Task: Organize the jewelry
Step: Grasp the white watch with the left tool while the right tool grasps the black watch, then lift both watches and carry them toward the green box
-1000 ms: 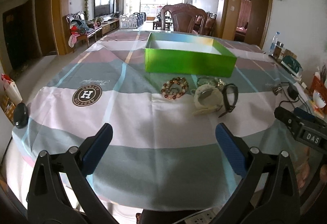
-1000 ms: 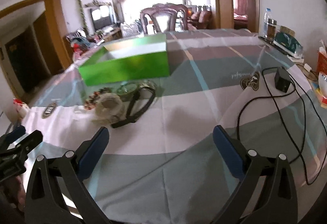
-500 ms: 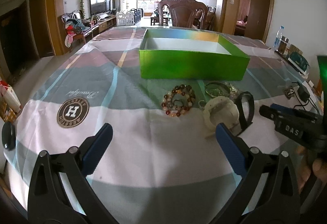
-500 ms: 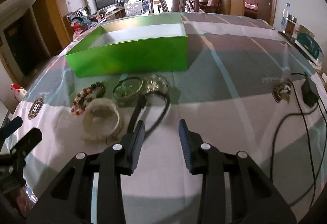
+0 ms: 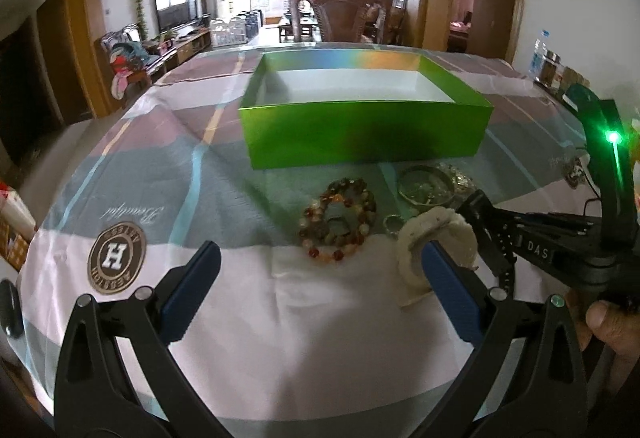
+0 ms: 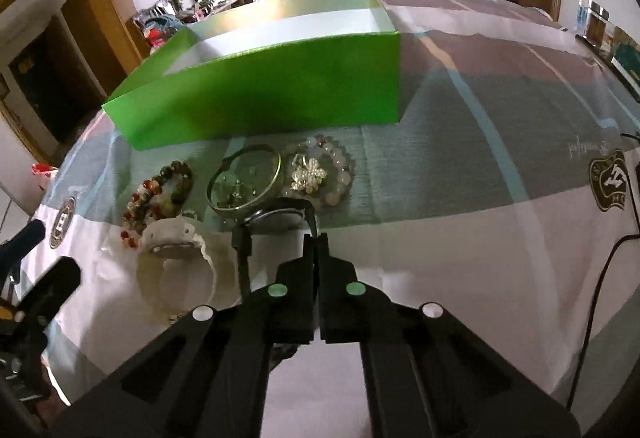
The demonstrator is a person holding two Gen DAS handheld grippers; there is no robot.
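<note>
An open green box (image 5: 366,126) (image 6: 264,90) stands on the tablecloth. In front of it lie a brown bead bracelet (image 5: 340,220) (image 6: 160,194), a metal bangle (image 6: 244,182), a pale bead bracelet with a brooch (image 6: 320,174), a white watch (image 5: 436,234) (image 6: 176,246) and a black watch (image 6: 276,218). My right gripper (image 6: 316,238) is shut on the black watch's strap; it also shows in the left wrist view (image 5: 480,214). My left gripper (image 5: 320,278) is open and empty, just short of the brown bracelet.
A black cable (image 6: 600,278) runs along the table's right side. Bottles and a tissue box (image 5: 560,74) stand at the far right edge. A wooden chair (image 5: 344,14) is behind the table. A round logo patch (image 5: 116,262) marks the cloth at left.
My right gripper moved forward and closed on the black watch's strap. My left gripper moved closer to the jewelry and stayed open.
</note>
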